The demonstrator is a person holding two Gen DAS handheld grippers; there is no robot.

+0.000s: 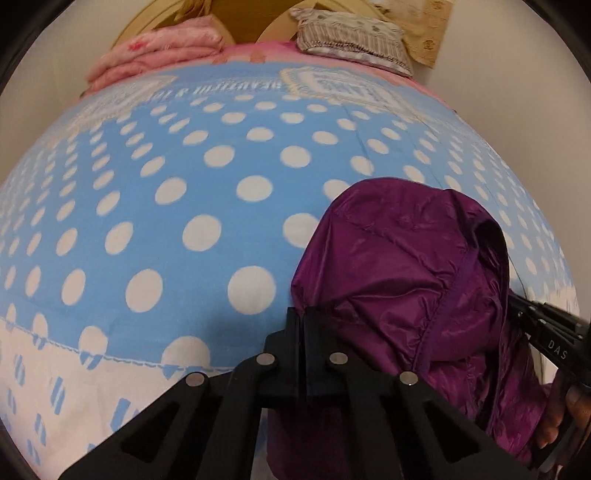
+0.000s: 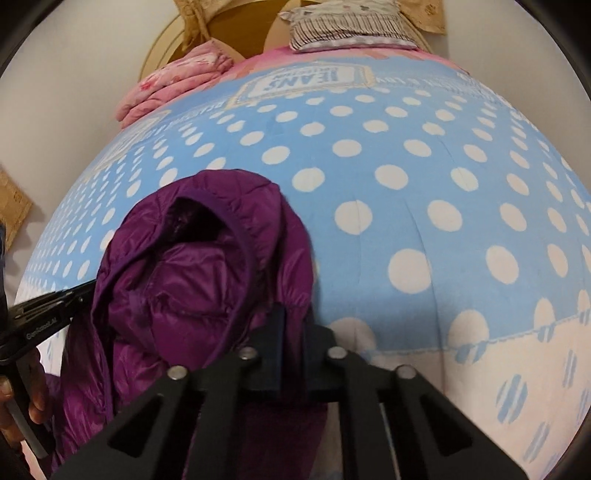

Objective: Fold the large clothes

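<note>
One purple jacket [image 1: 406, 280] bunched between two hand-held grippers, left [image 1: 301, 325] and right [image 2: 291, 325], both pinching it above one bed [image 1: 184, 206].

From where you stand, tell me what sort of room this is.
Most likely a bedroom. A bed with a blue polka-dot blanket fills the view, a pillow and a folded pink blanket lie at its head, and a purple jacket hangs from both grippers.

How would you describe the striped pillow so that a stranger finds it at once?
Start from the big bed cover, blue with white dots. Follow it to its far end by the wall, where two things lie: a folded pink blanket on the left and the pillow on the right. Only the pillow has thin dark stripes on pale cloth.
</note>
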